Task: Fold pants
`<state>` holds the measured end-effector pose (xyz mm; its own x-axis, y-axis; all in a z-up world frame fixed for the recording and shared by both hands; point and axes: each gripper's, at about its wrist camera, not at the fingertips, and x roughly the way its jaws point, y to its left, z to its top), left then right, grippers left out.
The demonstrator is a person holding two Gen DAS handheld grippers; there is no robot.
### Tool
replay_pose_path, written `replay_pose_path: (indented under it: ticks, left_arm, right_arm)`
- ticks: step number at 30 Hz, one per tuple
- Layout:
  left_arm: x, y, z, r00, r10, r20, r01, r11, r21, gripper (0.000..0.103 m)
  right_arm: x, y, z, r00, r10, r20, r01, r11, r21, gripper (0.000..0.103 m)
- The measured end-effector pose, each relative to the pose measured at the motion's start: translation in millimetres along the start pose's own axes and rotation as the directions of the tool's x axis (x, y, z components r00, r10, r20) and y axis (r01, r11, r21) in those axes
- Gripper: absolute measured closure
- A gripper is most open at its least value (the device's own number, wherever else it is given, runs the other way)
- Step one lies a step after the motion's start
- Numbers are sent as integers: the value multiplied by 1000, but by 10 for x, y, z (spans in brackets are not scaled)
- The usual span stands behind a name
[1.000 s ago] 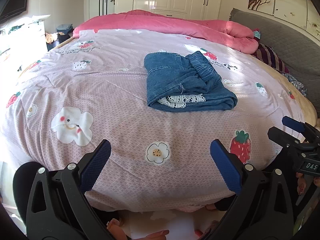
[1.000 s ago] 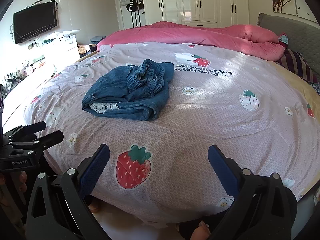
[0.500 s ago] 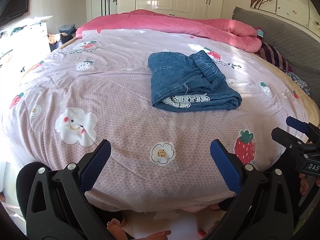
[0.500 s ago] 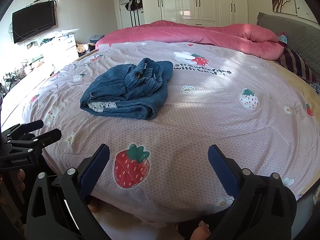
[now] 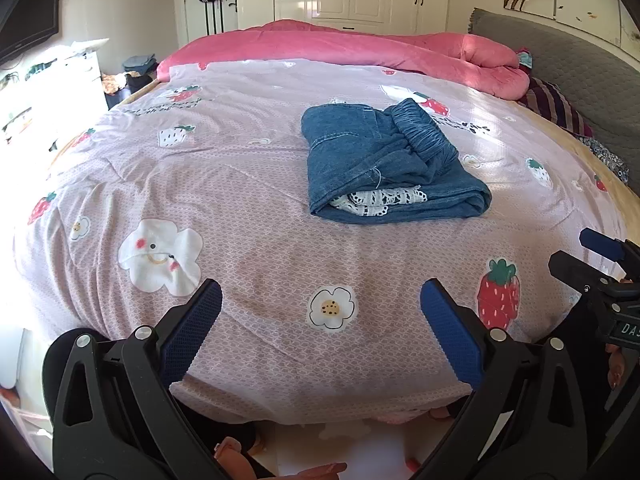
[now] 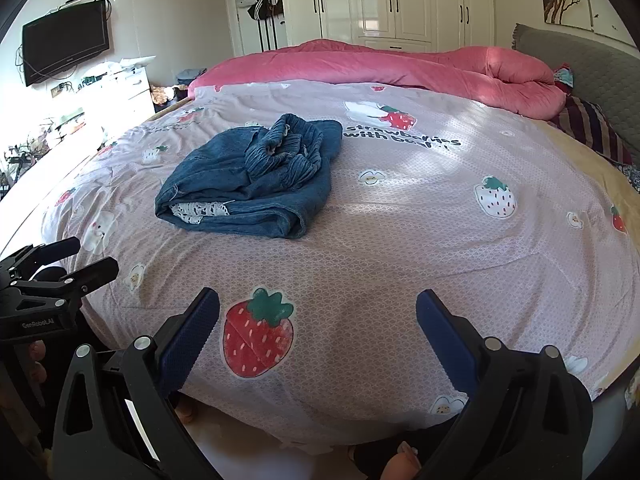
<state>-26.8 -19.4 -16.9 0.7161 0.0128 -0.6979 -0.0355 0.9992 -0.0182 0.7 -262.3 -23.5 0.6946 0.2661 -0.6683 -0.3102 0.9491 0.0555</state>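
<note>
Blue denim pants point(image 5: 384, 164) lie folded into a compact bundle on the pink patterned bedspread point(image 5: 248, 184), white lace trim showing at the near edge and the elastic waistband bunched on top. In the right wrist view the same pants point(image 6: 256, 184) lie left of centre. My left gripper point(image 5: 320, 308) hangs open at the near edge of the bed, well short of the pants, nothing between its fingers. My right gripper point(image 6: 318, 320) is open too, over a strawberry print, empty. Each gripper shows at the edge of the other's view: the right gripper point(image 5: 600, 264), the left gripper point(image 6: 52, 272).
A rolled pink duvet point(image 5: 360, 48) runs along the far side of the bed. A grey headboard point(image 5: 568, 68) and striped pillow point(image 5: 556, 104) are at the right. White wardrobes point(image 6: 392, 0), a wall TV point(image 6: 66, 48) and a cluttered white dresser point(image 6: 116, 92) stand beyond.
Both views have tilted slightly upward, so the pants sit a little lower in frame. The pants themselves have not moved, and both grippers stay open.
</note>
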Motion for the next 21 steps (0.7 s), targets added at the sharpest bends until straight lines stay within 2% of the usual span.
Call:
replay_pose_path:
  ticks: [9,15,16,19,21]
  left_arm:
    - [81,24,34,999,48,-16,-48,999,16,10]
    - [108,227,247,999,-47,-3,47,999,-12,10]
    - [124,294,315,999,-41,0,41,999,-17,10]
    - [322,707,669,999,51,0,-51,998,-40,9]
    - [666,1141,939,982,176,-63,-180,981,-65,10]
  right_arm:
    - [120,-193,72,1000,-25,-9,25,999,33,5]
    - [204,-612,220,997,-77,-9,78,991,107,5]
    - [203,-703,256,995,-99,-1,98,988,119,5]
    - [261,-1139,449,979,-202,15,198,969,147,5]
    - [360,-1535,627,955,-297,8,291,942,165,5]
